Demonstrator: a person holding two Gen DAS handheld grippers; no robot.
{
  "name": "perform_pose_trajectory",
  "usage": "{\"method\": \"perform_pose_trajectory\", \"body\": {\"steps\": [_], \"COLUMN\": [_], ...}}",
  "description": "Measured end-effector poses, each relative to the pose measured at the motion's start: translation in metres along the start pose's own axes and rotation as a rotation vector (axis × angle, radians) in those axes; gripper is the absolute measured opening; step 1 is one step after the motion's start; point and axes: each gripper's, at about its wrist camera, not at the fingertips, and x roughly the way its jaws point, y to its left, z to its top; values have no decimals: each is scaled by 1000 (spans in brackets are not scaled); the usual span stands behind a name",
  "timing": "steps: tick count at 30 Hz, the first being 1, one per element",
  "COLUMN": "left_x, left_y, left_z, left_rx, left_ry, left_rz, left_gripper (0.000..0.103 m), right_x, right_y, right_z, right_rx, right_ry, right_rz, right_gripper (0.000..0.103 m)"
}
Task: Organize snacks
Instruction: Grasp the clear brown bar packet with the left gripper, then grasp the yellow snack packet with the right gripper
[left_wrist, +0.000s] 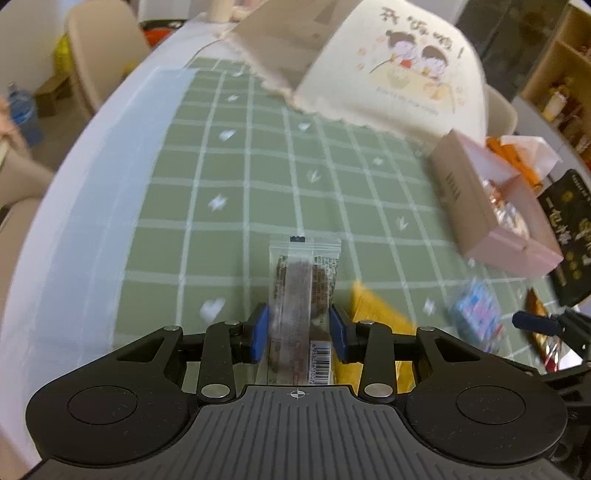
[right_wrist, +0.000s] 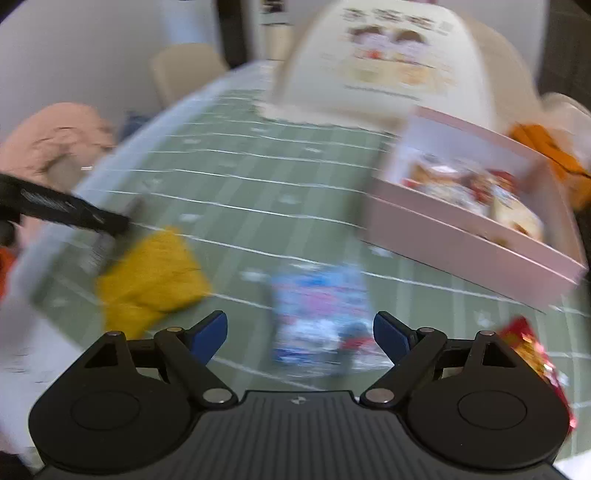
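The left claw is closed on a clear-wrapped snack bar, its blue pads pinching the packet across its width near the barcode end, so most of the bar sticks forward above the green checked cloth of the desk. The bar looks light and fairly stiff: a dark, flat slab inside thin, glossy film with crimped ends. That film is probably slippery, so the hold belongs on the solid middle of the slab, as it is now, not on the empty sealed edge, which would likely crumple and slide out. Squeezing hard risks cracking whatever is inside. Just behind it on the cloth lies a yellow packet, crinkled and soft-looking, better taken by its body than by a corner. The right claw stands wide apart and grips nothing; below it lies a blue and pink packet, too blurred to read, though it seems to be a flat, pliant pouch that would fold under its own weight if lifted by one end. A red foil packet lies at the right edge of that view. The pink box, rigid card with low straight walls and open on top, already contains several wrapped snacks and sits well apart from the held bar, on the desk's right side, in front of a tall cream bag printed with cartoon children.
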Motion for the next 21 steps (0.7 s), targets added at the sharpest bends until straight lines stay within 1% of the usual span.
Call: {"method": "perform_pose_trajectory", "body": {"steps": [2, 3, 5, 6, 8, 10, 12, 13, 15, 16, 17, 18, 21], "left_x": [-8, -12, -20, -24, -31, -35, -35, -34, -32, -31, -31, -31, -33], "left_y": [5, 7, 10, 11, 13, 13, 10, 8, 7, 5, 4, 3, -2], "left_z": [-8, -10, -14, -15, -20, -27, -37, -44, -55, -61, -65, -68, -75], "left_rx": [-31, -44, -60, -70, -101, -134, -156, -172, -204, -215, -220, -221, -219], "left_ry": [-2, -8, -23, -30, -45, -53, -48, -42, -26, -22, -21, -21, -20], "left_rz": [30, 58, 110, 128, 131, 122, 122, 125, 132, 138, 147, 154, 171], "left_gripper": [40, 40, 40, 40, 40, 40, 40, 40, 40, 40, 40, 40, 40], "right_x": [4, 8, 17, 21, 29, 42, 49, 48, 44, 42, 40, 38, 36], "right_y": [21, 31, 56, 68, 86, 95, 92, 87, 74, 67, 58, 51, 36], "right_z": [1, 1, -1, -2, -3, -3, -3, -3, -4, -3, 0, 2, 17], "right_rx": [-30, -49, -122, -168, -251, -319, -371, -382, -374, -356, -316, -270, -107], "right_ry": [41, 57, 76, 75, 67, 72, 67, 46, 26, 25, 33, 43, 71], "right_rz": [113, 151, 184, 184, 172, 115, 26, -8, -96, -113, -106, -73, 72], "right_gripper": [88, 88, 88, 88, 88, 86, 84, 84, 84, 84, 84, 84, 84]}}
